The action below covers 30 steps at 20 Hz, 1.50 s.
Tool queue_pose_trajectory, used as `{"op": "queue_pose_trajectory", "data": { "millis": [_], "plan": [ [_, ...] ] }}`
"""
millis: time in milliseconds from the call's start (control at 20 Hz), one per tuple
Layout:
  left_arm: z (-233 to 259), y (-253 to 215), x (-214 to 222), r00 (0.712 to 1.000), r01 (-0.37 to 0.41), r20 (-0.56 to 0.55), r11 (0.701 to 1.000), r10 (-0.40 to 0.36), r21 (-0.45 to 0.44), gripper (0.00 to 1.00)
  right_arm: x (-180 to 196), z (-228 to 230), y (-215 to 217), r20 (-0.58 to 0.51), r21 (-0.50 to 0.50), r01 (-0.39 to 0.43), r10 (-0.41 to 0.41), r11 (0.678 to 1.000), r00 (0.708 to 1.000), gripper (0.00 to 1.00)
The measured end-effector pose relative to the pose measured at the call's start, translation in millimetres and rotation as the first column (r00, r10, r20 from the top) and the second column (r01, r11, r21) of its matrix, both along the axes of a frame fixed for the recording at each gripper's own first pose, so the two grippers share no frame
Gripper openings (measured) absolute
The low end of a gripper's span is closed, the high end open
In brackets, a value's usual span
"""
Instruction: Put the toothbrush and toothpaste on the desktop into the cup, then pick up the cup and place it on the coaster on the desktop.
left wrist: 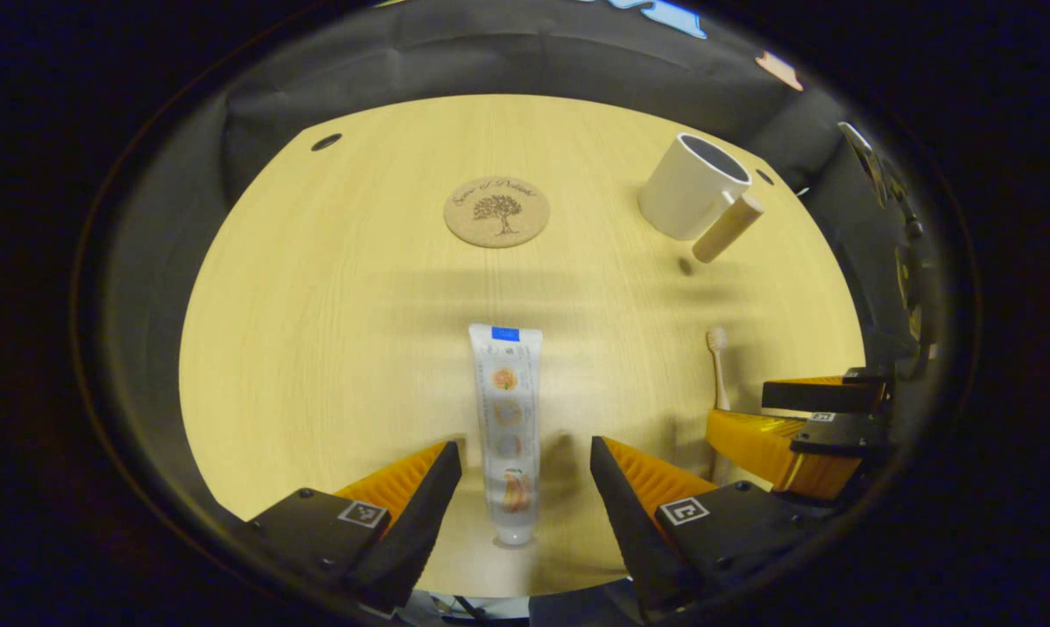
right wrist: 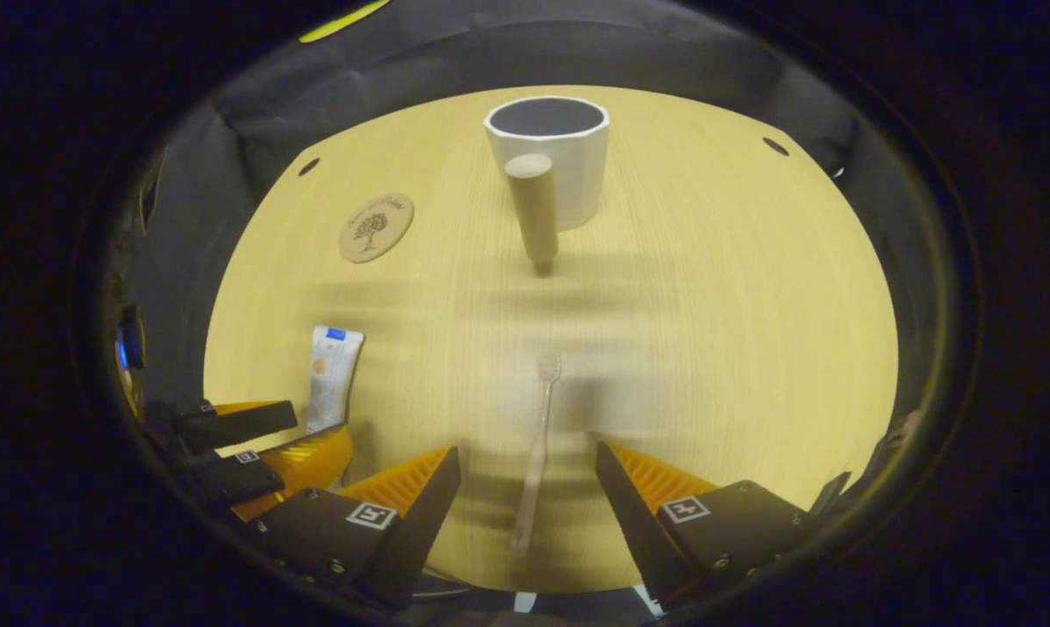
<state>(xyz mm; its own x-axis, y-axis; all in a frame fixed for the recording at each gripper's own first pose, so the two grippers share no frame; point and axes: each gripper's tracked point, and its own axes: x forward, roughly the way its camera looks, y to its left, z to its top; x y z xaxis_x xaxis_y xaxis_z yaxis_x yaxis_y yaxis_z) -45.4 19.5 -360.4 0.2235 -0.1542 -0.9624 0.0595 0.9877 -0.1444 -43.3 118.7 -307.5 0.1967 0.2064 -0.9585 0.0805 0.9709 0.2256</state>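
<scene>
Pale wood counter: both grippers' jaws gape empty, left gripper straddling the toothpaste, right gripper the toothbrush; first step, closing comes next, far cup waiting.

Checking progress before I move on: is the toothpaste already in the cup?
No, the toothpaste lies flat on the desktop between the open left tongs, well short of the cup.

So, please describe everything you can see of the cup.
The cup is white with a faceted wall and looks ceramic. It stands upright, empty and mouth open, on the far part of the desktop. A round wooden handle slants down from its side. Nothing touches it; the coaster lies apart.
</scene>
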Motion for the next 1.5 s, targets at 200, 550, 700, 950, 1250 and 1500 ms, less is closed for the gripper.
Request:
{"op": "queue_pose_trajectory", "data": {
  "millis": [200,550,700,950,1250,1500],
  "plan": [
    [-8.4,-1.3,3.7,1.0,0.009,-0.03,1.0,-0.009,0.001,0.96,-10.2,-11.8,3.5,-0.062,-0.004,-0.01,0.01,1.0,0.998,0.83],
    [-23.3,-1.9,-0.6,0.997,0.055,-0.06,0.998,-0.053,0.036,0.92,-19.3,-25.5,0.2,-0.115,-0.027,0.012,-0.015,1.0,0.993,0.68],
    [-26.3,1.7,-0.7,0.993,0.106,-0.061,0.991,-0.101,0.084,0.78,-21.9,-24.3,-1.2,-0.143,-0.041,-0.012,0.006,0.999,0.99,0.51],
    [-24.1,-6.9,-0.5,0.986,0.167,-0.044,0.982,-0.164,0.083,0.53,-22.9,-25.6,-5.3,-0.162,-0.077,-0.04,0.027,0.996,0.986,0.25],
    [-23.4,-6.4,1.6,0.983,0.181,-0.034,0.98,-0.179,0.082,0.45,-21.2,-25.4,-10.0,-0.172,-0.024,0.006,-0.01,1.0,0.985,0.1],
    [-19.4,-2.7,6.0,0.988,0.153,-0.005,0.986,-0.153,0.07,0.31,-20.3,-22.1,-9.6,-0.164,0.051,0.042,-0.033,0.998,0.986,0.05]
  ]
}}
